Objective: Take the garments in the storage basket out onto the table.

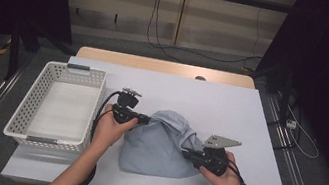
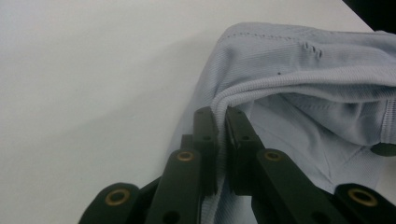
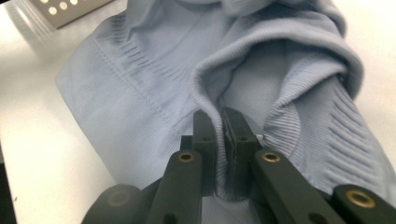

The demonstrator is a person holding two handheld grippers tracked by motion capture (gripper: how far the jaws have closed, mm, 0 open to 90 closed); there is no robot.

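Item one: pale blue garment (image 1: 158,145), a ribbed knit piece, lying bunched at the lower centre of the high view on the white table (image 1: 230,108), nearer its front edge. Item two: my left hand-held gripper (image 1: 146,118), at the garment's upper left edge in the high view; in the left gripper view its jaws are pressed together on the ribbed hem (image 2: 243,91), with the fold of cloth pinched between the pads. Item three: my right hand-held gripper (image 1: 186,152), at the garment's right side in the high view; in the right gripper view its jaws are likewise closed on a ribbed edge (image 3: 205,93), cloth caught between them. Item four: white perforated basket (image 1: 29,115), at the left of the high view, just beside the garment and apart from it. Risks, as I judge them: both pinches sit close to the very rim of the knit, so a quick lift or pull apart could let the hem slide out of one pair of jaws and drop that side; each grip may hold more than one layer, which would keep the garment bunched; and a swing leftward could snag the cloth on the basket wall.
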